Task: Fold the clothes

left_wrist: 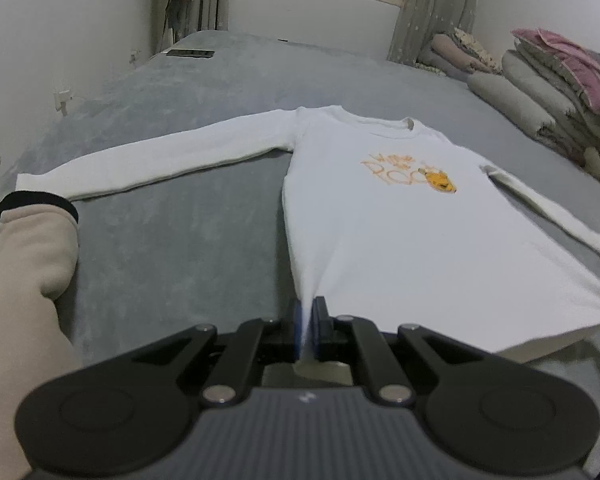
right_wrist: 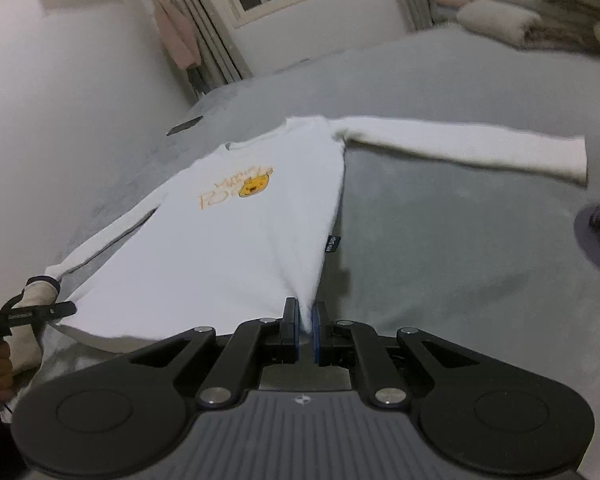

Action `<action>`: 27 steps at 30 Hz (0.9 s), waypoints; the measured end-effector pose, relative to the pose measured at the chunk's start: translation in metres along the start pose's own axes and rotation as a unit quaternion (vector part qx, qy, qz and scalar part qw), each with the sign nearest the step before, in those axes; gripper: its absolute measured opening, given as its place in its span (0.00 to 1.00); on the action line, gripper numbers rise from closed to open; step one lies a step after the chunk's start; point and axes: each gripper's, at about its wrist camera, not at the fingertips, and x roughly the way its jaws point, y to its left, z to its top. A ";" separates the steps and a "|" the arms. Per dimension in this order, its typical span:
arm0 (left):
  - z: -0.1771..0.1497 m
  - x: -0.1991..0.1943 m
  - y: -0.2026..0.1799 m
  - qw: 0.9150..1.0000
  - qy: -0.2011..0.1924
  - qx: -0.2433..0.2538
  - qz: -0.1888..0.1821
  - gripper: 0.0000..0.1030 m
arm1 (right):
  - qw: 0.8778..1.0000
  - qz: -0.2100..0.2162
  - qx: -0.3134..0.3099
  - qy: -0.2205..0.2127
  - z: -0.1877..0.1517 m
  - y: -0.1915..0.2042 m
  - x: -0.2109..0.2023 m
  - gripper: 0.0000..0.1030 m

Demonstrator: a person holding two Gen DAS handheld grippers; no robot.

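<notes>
Nearest, the left hand-held gripper [left_wrist: 307, 330] and right hand-held gripper [right_wrist: 305, 330] each pinch a hem corner of the white shirt [left_wrist: 380, 232], which lies on the grey bed [left_wrist: 180, 248]. Only the right view shows its side label [right_wrist: 332, 243]; only the left shows folded bedding [left_wrist: 540, 92] beyond it.

dim, flat indoor light | soft blur | fisheye-warped, dark corners

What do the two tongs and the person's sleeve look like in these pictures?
Both the left tongs and the right tongs look alike: black linkage arms with silver rivets, blue pads on the fingers, and a ribbed grey body with a small white logo. The sleeve is beige with a black cuff.
</notes>
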 end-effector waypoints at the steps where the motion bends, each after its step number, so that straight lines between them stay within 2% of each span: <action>1: -0.003 0.004 -0.001 1.000 0.008 0.002 0.002 0.05 | 1.000 -0.004 -0.005 0.004 0.000 0.000 0.001 0.07; 5: -0.011 0.016 -0.002 0.999 0.029 0.011 0.011 0.06 | 0.999 -0.034 -0.013 0.036 -0.009 -0.009 0.016 0.07; 7: -0.010 0.015 -0.001 0.999 0.029 0.011 0.014 0.12 | 0.998 -0.050 -0.021 0.043 -0.012 -0.011 0.022 0.07; 8: -0.007 0.013 0.001 0.999 0.026 0.009 0.016 0.13 | 0.998 -0.045 -0.020 0.045 -0.012 -0.011 0.023 0.07; 9: -0.005 0.011 0.001 0.999 0.022 0.010 0.023 0.18 | 0.998 -0.042 -0.025 0.048 -0.012 -0.010 0.023 0.07; 14: 0.007 0.008 0.001 0.999 0.012 0.009 0.046 0.21 | 0.994 -0.082 -0.072 0.032 -0.004 0.004 0.022 0.10; 19: 0.020 0.018 -0.011 0.998 0.005 0.015 0.062 0.29 | 0.993 -0.083 -0.084 0.015 0.013 0.013 0.032 0.28; 24: 0.033 0.038 -0.024 0.997 0.006 0.024 0.076 0.30 | 0.987 -0.072 -0.140 0.026 0.024 0.044 0.066 0.33; 27: 0.044 0.049 -0.032 0.996 0.000 0.028 0.085 0.33 | 0.984 -0.072 -0.164 0.021 0.037 0.058 0.085 0.39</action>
